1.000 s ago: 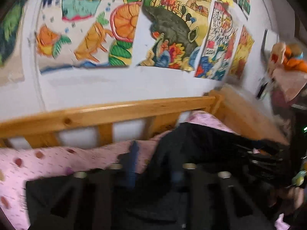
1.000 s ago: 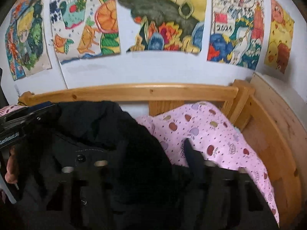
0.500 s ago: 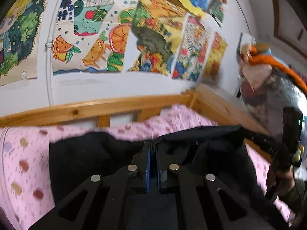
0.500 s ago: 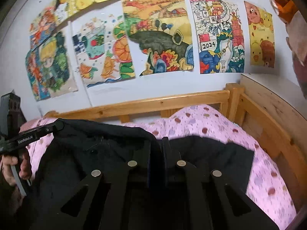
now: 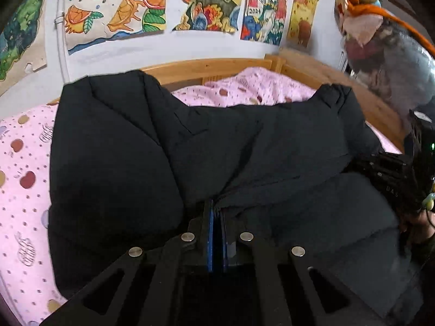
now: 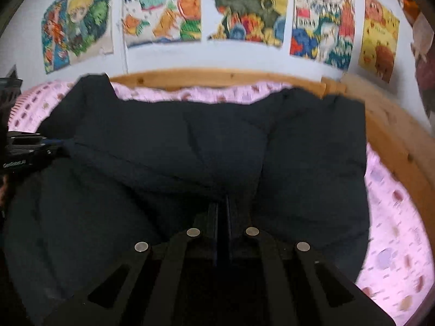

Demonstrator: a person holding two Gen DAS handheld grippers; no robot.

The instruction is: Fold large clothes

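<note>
A large black padded coat (image 5: 244,149) lies spread across a bed with a pink spotted sheet (image 5: 21,190). My left gripper (image 5: 216,209) is shut on a fold of the coat's near edge. The coat also fills the right wrist view (image 6: 190,149). My right gripper (image 6: 223,203) is shut on the coat's near edge too. The right gripper shows at the right of the left wrist view (image 5: 391,174). The left gripper shows at the left edge of the right wrist view (image 6: 30,146).
A wooden bed rail (image 5: 206,68) runs behind the coat and bends round on the right (image 6: 394,135). Colourful drawings (image 6: 244,8) hang on the white wall. A stuffed toy in orange and grey (image 5: 386,40) sits at the far right.
Both grippers have drawn back and tilted down with the coat in them. The coat has gone from hanging bunched between them to lying spread wide over the sheet.
</note>
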